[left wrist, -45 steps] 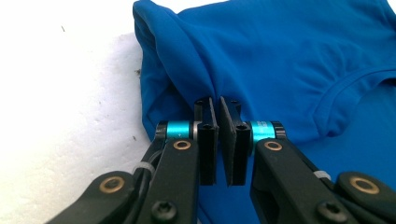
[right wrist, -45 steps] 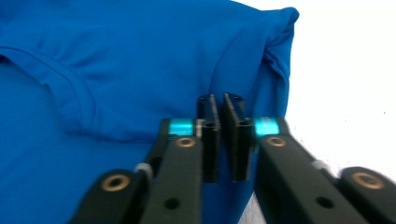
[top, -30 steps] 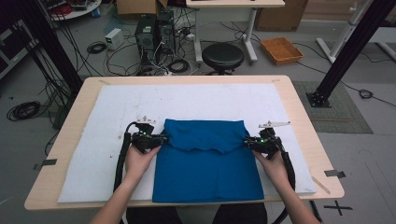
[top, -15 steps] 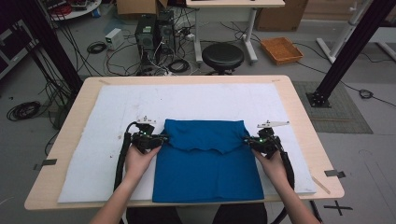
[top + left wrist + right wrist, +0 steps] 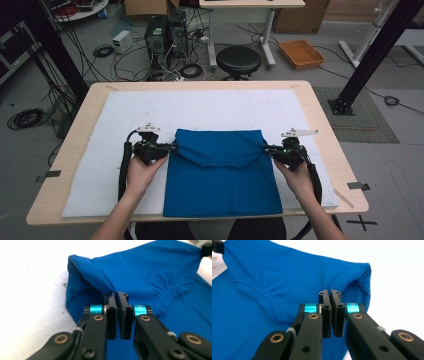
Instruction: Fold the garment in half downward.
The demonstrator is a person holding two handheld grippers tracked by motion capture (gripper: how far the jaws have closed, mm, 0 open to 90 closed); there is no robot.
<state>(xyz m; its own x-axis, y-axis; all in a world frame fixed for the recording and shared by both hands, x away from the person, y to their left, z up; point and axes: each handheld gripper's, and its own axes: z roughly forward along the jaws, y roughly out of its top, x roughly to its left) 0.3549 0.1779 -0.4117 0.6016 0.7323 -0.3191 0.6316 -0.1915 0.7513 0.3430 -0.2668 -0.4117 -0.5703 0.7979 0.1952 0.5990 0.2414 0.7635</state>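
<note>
A blue T-shirt (image 5: 220, 185) lies on the white mat (image 5: 200, 110), its upper part folded down over the body so the collar (image 5: 259, 297) faces up. At the fold's left end my left gripper (image 5: 172, 146) is shut on the shirt's edge. The left gripper view has its jaws (image 5: 116, 296) pinching a ridge of blue cloth (image 5: 155, 277) just above the mat. My right gripper (image 5: 266, 148) is shut on the fold's right end. In the right gripper view the cloth (image 5: 274, 272) bunches at the shut tips (image 5: 329, 293).
The mat covers most of the wooden table (image 5: 320, 115), with white margin to the left, right and beyond the shirt. A black stool (image 5: 238, 60), computer towers (image 5: 165, 32), cables and an orange tray (image 5: 301, 52) are on the floor behind the table.
</note>
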